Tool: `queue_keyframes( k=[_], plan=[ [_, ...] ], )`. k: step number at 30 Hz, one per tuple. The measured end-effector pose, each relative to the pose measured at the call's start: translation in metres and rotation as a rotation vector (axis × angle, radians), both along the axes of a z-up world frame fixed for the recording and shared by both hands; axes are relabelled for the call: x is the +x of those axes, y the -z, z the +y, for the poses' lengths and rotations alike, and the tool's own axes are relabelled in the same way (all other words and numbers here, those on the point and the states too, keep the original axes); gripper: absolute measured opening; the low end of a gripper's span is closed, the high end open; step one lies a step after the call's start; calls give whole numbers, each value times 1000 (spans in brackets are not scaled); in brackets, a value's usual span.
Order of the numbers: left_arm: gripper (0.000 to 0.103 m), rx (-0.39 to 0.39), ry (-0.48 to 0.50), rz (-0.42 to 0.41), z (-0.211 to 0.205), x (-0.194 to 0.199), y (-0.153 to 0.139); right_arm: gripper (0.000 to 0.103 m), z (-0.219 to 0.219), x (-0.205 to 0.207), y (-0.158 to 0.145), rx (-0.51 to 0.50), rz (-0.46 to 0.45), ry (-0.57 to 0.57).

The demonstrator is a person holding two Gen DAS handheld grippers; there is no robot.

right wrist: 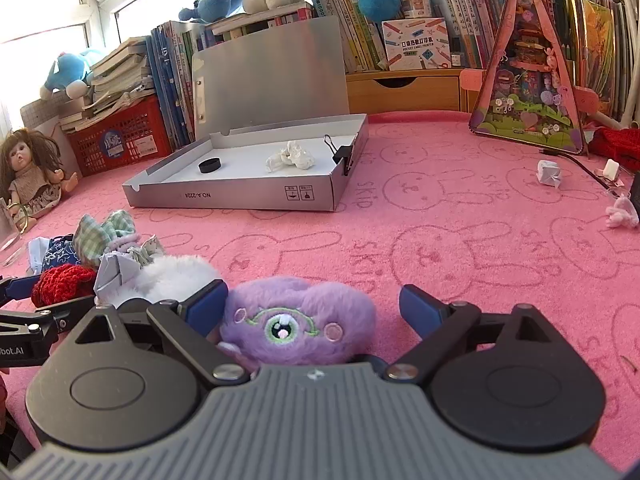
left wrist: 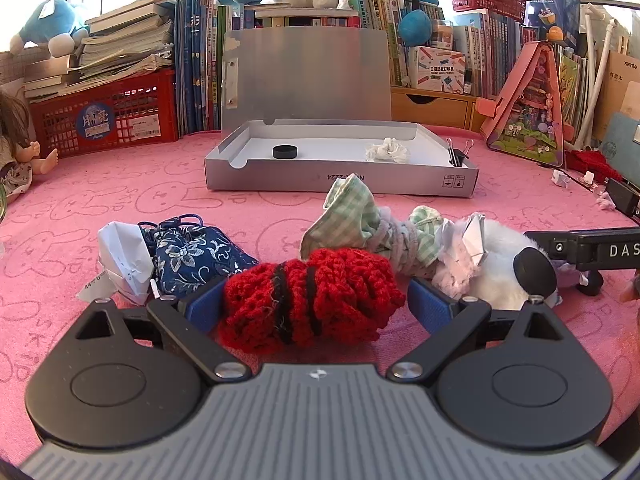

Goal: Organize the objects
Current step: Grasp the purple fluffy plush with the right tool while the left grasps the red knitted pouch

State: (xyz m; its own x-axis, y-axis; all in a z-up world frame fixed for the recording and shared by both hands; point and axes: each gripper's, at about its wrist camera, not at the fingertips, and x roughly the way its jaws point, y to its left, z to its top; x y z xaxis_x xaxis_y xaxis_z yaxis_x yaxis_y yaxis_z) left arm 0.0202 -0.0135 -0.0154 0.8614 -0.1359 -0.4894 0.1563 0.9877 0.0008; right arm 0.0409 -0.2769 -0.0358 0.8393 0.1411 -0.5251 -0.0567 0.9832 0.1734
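My left gripper [left wrist: 316,304] is open low over the pink cloth, its blue pads on either side of a red knitted piece [left wrist: 312,300] with black stripes. My right gripper [right wrist: 314,306] is open too, around a purple plush [right wrist: 298,320] with a stitched eye; the plush touches the left pad and stands clear of the right one. Behind lie a blue floral pouch [left wrist: 192,252], a green checked cloth [left wrist: 352,216] and a white fluffy toy [left wrist: 496,256]. The open grey box [left wrist: 340,180] holds a black cap [left wrist: 284,152], crumpled paper [left wrist: 387,150] and binder clips [left wrist: 458,152].
A red crate [left wrist: 104,120] under stacked books, a doll [right wrist: 34,176] at the left, and a pink triangular toy box [right wrist: 532,80] ring the pink cloth. Small paper scraps [right wrist: 549,173] lie at the right. Books and plush toys line the back.
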Motion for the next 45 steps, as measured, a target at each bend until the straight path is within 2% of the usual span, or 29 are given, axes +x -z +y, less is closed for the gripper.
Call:
queue_keyframes(
  k=[5, 12, 17, 23, 35, 37, 42, 45],
  plan=[
    [97, -6, -9, -8, 2, -1, 0, 97, -3, -6, -3, -32, 3, -37],
    [97, -3, -12, -16, 2, -2, 1, 97, 9, -11, -4, -132, -9, -80],
    [97, 7, -12, -18, -2, -1, 3, 96, 11, -5, -3, -113, 5, -71],
    [97, -17, -34, -23, -1, 0, 4, 95, 21, 1, 2, -133, 43, -78],
    [97, 0, -55, -17, -4, -2, 7, 94, 23, 0, 3, -152, 46, -81],
    [95, -13, -60, -21, -3, -4, 7, 92, 23, -1, 2, -149, 40, -81],
    [79, -43, -90, -30, 3, -6, 3, 85, 20, -4, 2, -130, 16, -70],
    [74, -59, -101, -34, 6, -7, 1, 80, 19, -5, 1, -116, 6, -61]
  ],
)
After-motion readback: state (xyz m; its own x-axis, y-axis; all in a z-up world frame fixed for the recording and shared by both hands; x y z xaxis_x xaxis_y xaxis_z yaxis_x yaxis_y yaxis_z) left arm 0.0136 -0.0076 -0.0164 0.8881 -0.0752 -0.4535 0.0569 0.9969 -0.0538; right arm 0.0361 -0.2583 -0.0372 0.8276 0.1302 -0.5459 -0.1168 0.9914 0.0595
